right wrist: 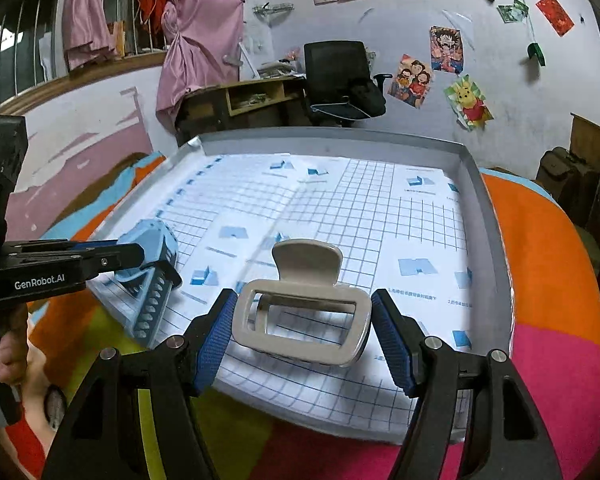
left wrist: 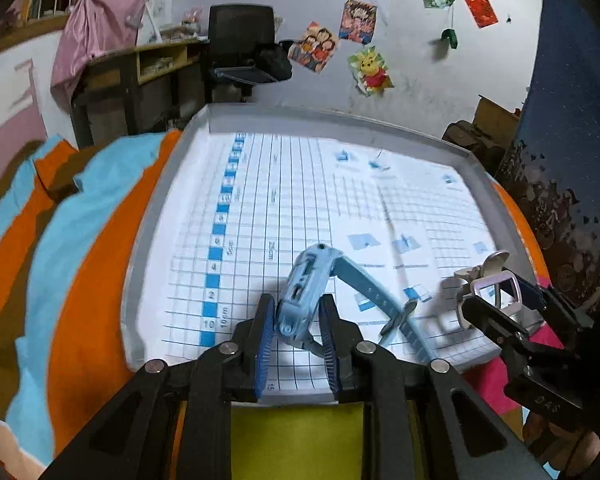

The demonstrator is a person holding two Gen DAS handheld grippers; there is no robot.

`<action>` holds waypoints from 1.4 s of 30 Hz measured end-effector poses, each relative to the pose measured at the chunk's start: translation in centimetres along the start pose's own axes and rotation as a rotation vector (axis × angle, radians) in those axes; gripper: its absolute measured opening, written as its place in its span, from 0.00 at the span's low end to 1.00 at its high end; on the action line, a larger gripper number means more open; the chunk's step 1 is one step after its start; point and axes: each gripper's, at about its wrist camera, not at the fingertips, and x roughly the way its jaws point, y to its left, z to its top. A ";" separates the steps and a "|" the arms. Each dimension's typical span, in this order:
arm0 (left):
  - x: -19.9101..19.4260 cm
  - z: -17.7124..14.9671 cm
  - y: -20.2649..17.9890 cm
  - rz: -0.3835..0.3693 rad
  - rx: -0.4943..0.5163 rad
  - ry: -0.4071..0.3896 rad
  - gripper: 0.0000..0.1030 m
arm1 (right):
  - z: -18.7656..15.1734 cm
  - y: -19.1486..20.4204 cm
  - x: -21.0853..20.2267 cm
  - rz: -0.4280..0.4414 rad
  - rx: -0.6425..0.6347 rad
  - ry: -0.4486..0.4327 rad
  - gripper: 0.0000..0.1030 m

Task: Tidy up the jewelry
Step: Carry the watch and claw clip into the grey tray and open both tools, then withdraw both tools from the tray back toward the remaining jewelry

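Now, left wrist view: the left gripper [left wrist: 298, 330] has its blue pads pressed against the body of a light-blue watch [left wrist: 306, 286], jaws narrow and holding it; the strap trails down to the right toward the gridded sheet
Tray: a grey tray [left wrist: 168, 184] lined with gridded paper sits on a striped orange and blue cloth [left wrist: 72, 232]
Far side of this view: the right gripper [left wrist: 512, 312] appears at the right edge with a pale hair claw [left wrist: 490, 284]; blur makes its grip hard to judge here

Right wrist view: the right gripper [right wrist: 304, 334] spans the beige hair claw [right wrist: 304, 316], jaws fairly wide, both pads seeming to touch its ends, so it is likely held
Position: the claw hangs over the near edge of the tray [right wrist: 488, 216], handle end pointing away
Left side: the watch [right wrist: 150, 264] is seen edge-on in the left gripper [right wrist: 138, 258], above the tray's near left corner

Step in hand: likely placing both pieces on the sheet
Doing it well: lower each until it rests flat, keep them well apart, release the watch so its strap does not snag, open slowly so the claw does not spring sideways
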 end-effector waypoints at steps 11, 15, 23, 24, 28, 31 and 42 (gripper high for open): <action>-1.0 -1.4 0.3 -0.050 -0.008 -0.064 0.26 | -0.4 -0.9 -3.0 -0.057 -0.008 -0.062 0.74; -4.3 -2.5 0.2 -0.061 -0.017 -0.170 0.65 | -0.2 -0.6 -7.2 -0.074 -0.006 -0.139 0.82; -12.7 -7.1 -0.7 -0.059 -0.062 -0.363 0.94 | -1.3 0.7 -16.4 -0.072 0.029 -0.284 0.97; -13.7 -7.7 -0.8 -0.056 -0.066 -0.389 0.99 | -1.9 1.1 -18.0 -0.071 0.034 -0.306 0.98; -17.8 -10.6 -1.3 -0.056 -0.078 -0.454 1.00 | -3.7 2.4 -22.3 -0.069 0.043 -0.348 0.99; -20.6 -13.0 -1.5 -0.053 -0.073 -0.503 1.00 | -5.3 3.4 -25.1 -0.062 0.043 -0.369 0.99; -26.1 -22.2 -0.9 -0.010 -0.056 -0.561 1.00 | -12.3 7.1 -31.6 -0.039 0.004 -0.338 0.99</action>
